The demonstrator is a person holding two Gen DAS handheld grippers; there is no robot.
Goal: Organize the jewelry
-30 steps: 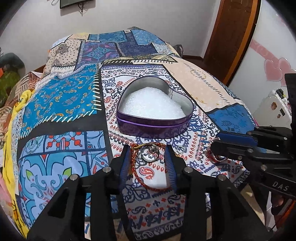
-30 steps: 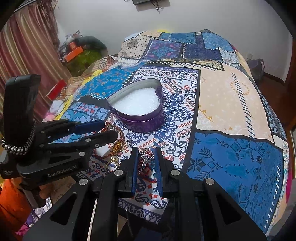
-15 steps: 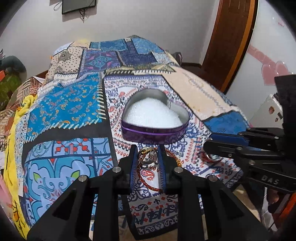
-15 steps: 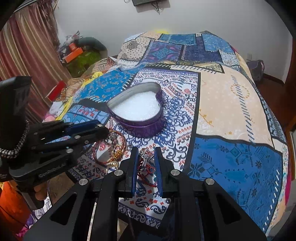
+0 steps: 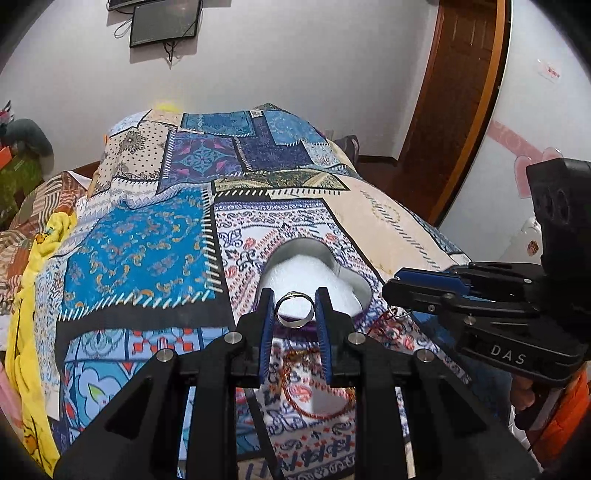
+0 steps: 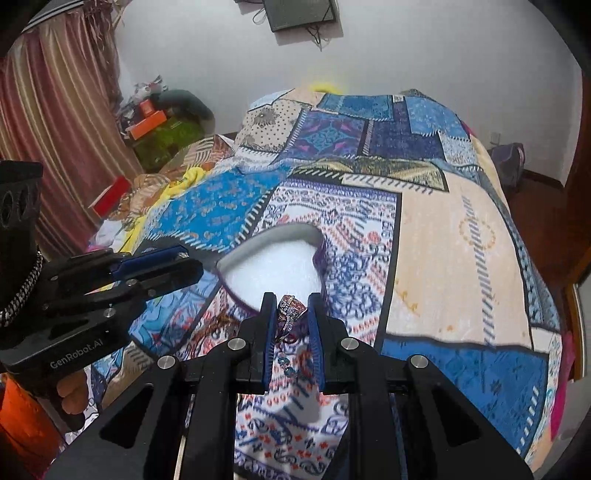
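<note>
A purple heart-shaped tin (image 5: 360, 286) (image 6: 273, 240) with white filling sits on the patchwork bedspread. My left gripper (image 5: 294, 308) is shut on a plain silver ring (image 5: 294, 309), held in the air just in front of the tin. My right gripper (image 6: 291, 314) is shut on a jewelled ring (image 6: 290, 314), also lifted near the tin's front edge. A red bead bracelet (image 5: 317, 402) lies on the cover below the left gripper. More bracelets (image 6: 214, 325) lie left of the right gripper. Each gripper shows in the other's view (image 5: 424, 291) (image 6: 159, 271).
The bed (image 6: 443, 229) fills both views and drops off at its near edge. A wooden door (image 5: 458, 103) stands to the right. Curtains (image 6: 48, 122) and clutter (image 6: 159, 122) stand to the left. A small screen (image 5: 162, 22) hangs on the wall.
My left gripper closed on the silver ring and lifted it off the cover. My right gripper, holding the jewelled ring, also rose. Both moved toward the tin.
</note>
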